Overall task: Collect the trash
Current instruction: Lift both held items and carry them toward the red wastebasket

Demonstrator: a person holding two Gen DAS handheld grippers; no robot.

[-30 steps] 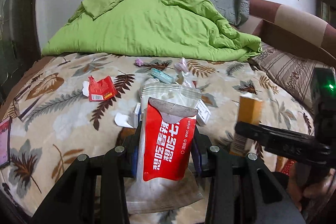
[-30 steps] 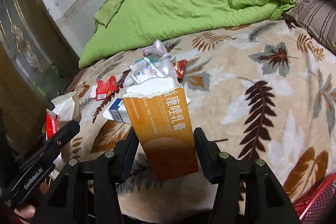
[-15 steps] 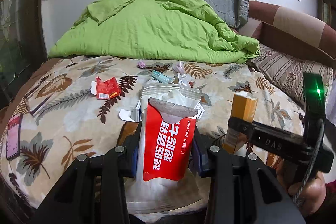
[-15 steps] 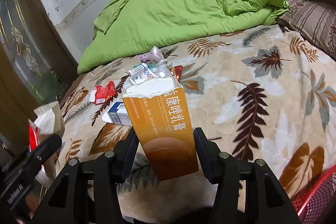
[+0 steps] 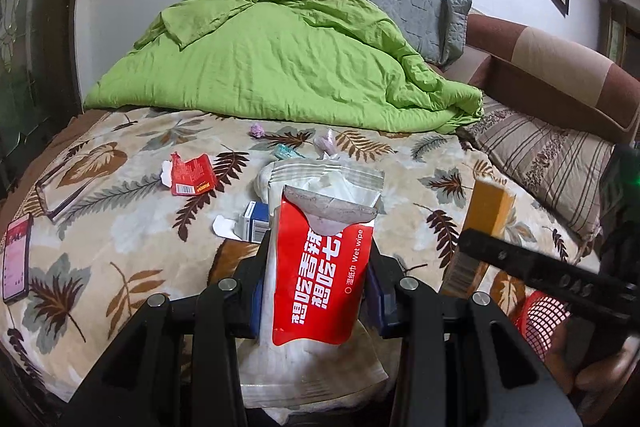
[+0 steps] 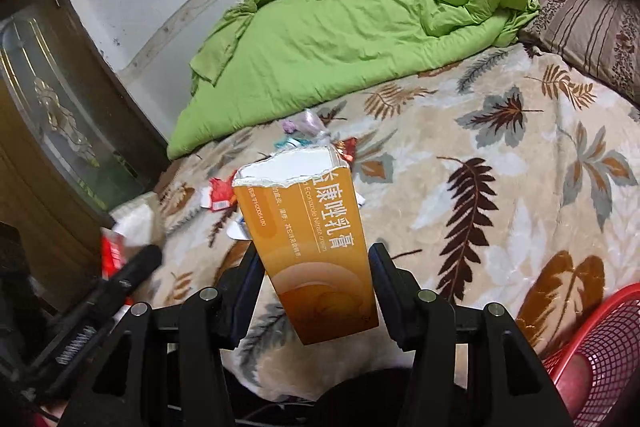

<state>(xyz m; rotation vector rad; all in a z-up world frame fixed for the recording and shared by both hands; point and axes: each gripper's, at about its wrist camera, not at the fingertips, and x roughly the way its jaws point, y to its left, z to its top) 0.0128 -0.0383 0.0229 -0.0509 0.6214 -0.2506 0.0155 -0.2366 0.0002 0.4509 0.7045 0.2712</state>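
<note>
The left gripper [image 5: 316, 279] clamps a red wet-wipe pouch [image 5: 324, 263], whose lower end is hidden behind the jaws. The right gripper [image 6: 316, 283] clamps a torn orange ointment box [image 6: 312, 247]. More wrappers [image 5: 191, 174] litter the leaf-patterned bedspread [image 5: 120, 227]; a red mesh basket [image 6: 596, 351] is cut off at the frame's edge.

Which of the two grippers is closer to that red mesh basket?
The right gripper. The red mesh basket sits just beside and below it, at its right. The left gripper is farther, with the right one between it and the basket.
</note>
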